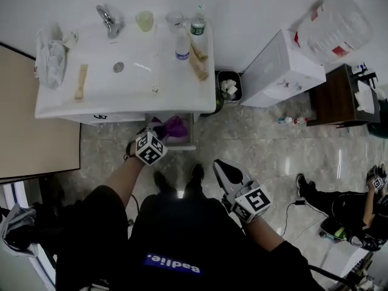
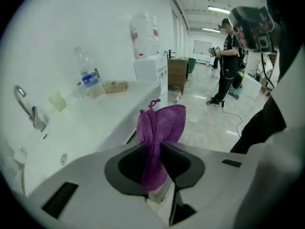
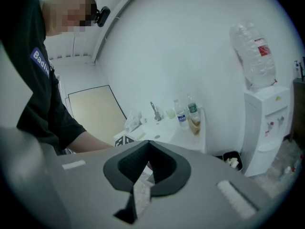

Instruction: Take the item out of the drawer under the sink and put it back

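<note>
Left gripper (image 2: 156, 146): jaws clamped on the purple cloth (image 2: 164, 120).
Purple cloth: at the open drawer (image 1: 185, 145) under the sink (image 1: 54, 105), 1 o'clock of the left gripper.
Right gripper (image 3: 148, 146): jaws together, nothing between, 4 o'clock of the drawer.

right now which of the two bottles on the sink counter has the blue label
The front bottle, standing right beside the basin. The back bottle, farther from the person, has a green label instead.
</note>
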Demonstrator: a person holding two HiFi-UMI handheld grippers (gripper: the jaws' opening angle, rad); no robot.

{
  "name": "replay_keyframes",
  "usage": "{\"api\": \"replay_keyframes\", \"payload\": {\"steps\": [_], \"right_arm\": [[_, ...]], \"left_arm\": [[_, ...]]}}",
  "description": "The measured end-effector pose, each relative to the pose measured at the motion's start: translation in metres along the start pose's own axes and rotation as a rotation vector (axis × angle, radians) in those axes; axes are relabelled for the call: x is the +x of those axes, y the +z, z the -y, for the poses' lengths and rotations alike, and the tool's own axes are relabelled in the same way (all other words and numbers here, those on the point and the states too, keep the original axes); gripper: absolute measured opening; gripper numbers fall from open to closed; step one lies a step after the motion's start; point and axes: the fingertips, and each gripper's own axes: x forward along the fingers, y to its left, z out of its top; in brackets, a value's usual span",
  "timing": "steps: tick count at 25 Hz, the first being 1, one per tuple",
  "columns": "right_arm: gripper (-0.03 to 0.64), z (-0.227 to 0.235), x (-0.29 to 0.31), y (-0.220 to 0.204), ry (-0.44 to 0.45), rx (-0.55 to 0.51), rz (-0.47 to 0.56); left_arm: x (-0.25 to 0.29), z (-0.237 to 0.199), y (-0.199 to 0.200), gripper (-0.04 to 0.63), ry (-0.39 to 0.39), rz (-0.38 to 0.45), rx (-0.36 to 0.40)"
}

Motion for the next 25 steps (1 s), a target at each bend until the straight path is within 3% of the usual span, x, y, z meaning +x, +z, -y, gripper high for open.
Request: {"api": "replay_keyframes", "payload": {"steps": [11, 18, 25], "right_arm": [[0.002, -0.020, 0.012, 0.029, 0.002, -0.057, 0.020], [0.002, -0.039, 0.020, 0.034, 0.031, -0.059, 0.024], [0.002, -0.064, 0.030, 0.045, 0.087, -0.068, 0.035]], "left_arm": [[-0.129, 0.023, 0.049, 0.095, 0.043, 0.321, -0.261], [-0.206, 0.040, 0.079, 0.095, 0.010, 0.514, -0.390], [-0.281, 0.048, 0.108, 0.095, 0.001, 0.685, -0.432]]}}
